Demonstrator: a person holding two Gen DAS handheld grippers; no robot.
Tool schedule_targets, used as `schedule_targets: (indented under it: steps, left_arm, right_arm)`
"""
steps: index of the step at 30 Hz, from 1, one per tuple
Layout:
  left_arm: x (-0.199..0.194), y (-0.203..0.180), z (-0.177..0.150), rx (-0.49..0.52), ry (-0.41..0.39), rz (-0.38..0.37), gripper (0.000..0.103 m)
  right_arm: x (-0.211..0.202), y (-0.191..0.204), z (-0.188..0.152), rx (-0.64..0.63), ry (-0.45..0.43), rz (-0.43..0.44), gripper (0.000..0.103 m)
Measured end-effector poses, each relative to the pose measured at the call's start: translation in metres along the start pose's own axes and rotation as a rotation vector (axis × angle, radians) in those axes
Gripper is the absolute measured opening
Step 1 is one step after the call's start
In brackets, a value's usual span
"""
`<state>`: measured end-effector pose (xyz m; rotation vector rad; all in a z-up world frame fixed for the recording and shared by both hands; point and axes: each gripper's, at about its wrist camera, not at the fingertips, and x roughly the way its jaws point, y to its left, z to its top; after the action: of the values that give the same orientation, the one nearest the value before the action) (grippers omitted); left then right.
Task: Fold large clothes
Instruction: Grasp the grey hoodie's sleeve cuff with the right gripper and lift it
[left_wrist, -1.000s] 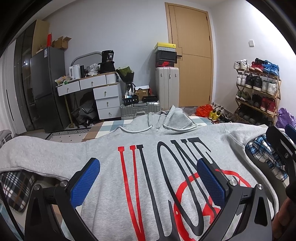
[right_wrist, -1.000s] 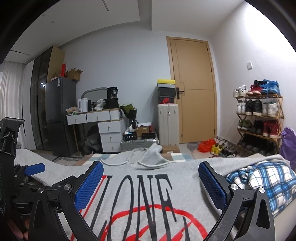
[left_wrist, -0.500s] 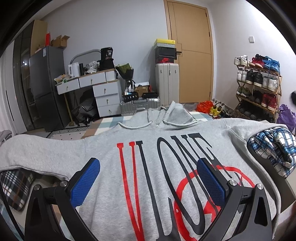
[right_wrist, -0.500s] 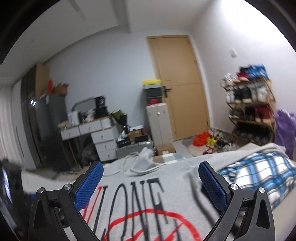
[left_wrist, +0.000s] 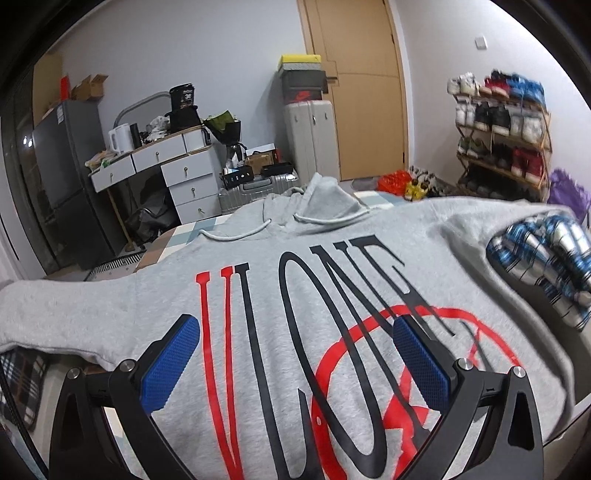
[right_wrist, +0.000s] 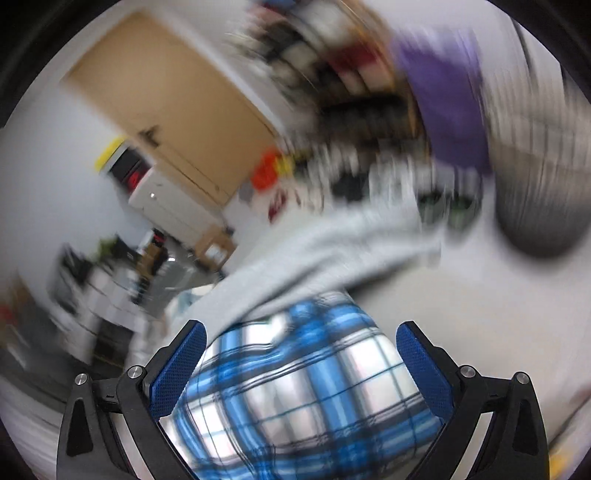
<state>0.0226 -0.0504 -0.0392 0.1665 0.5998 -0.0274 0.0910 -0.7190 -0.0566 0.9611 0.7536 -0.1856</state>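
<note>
Left tongs (left_wrist: 295, 363) level, blue pads spread wide, right tongs (right_wrist: 300, 367) tilted sideways, likewise spread, holding nothing

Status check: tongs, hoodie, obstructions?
Left tongs open over hoodie. Right tongs open. Hoodie flat, unfolded. Plaid cloth beside right sleeve.

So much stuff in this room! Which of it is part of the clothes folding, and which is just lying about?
Part of the job:
grey hoodie
left gripper
right gripper
possibly the blue plaid garment, its role unclear

Just lying about:
shoe rack
white suitcase
desk drawers
kettle
fridge
</note>
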Motion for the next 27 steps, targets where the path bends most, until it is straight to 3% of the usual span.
schedule_targets:
  steps: [3,6,10,12,14,15,16,18,21,27]
  left_arm:
    - [0.007,-0.005,-0.002,0.025,0.027,0.010,0.102]
    - [0.011,-0.007,-0.004,0.035,0.056,0.009,0.102]
    - [0.010,-0.010,-0.007,0.065,0.064,0.018,0.102]
    - [0.011,-0.012,-0.008,0.075,0.067,0.019,0.102]
    - [0.013,-0.014,-0.008,0.081,0.072,0.020,0.102]
    - [0.014,-0.015,-0.008,0.085,0.073,0.022,0.102]
    - [0.013,-0.015,-0.009,0.090,0.076,0.026,0.102]
    - [0.017,-0.017,-0.008,0.094,0.082,0.032,0.102]
    - [0.017,-0.018,-0.007,0.087,0.084,0.025,0.102]
    - [0.011,-0.016,-0.004,0.082,0.051,0.029,0.102]
  right_arm:
    - [0.019,-0.029,0.016,0.112,0.028,0.065,0.103]
    - [0.043,-0.043,0.030,0.153,0.075,0.067,0.100]
    - [0.055,-0.048,0.042,0.180,0.069,0.104,0.097]
    - [0.063,-0.047,0.047,0.187,0.074,0.070,0.082]
    - [0.066,-0.047,0.049,0.218,0.059,0.043,0.079]
    - [0.069,-0.047,0.050,0.225,0.051,0.037,0.069]
    - [0.067,-0.044,0.051,0.216,0.019,0.007,0.058]
    - [0.064,-0.041,0.053,0.193,-0.014,-0.066,0.015]
    - [0.054,-0.032,0.056,0.151,-0.088,-0.106,0.011]
    - [0.019,0.041,0.059,-0.125,-0.277,-0.211,0.010]
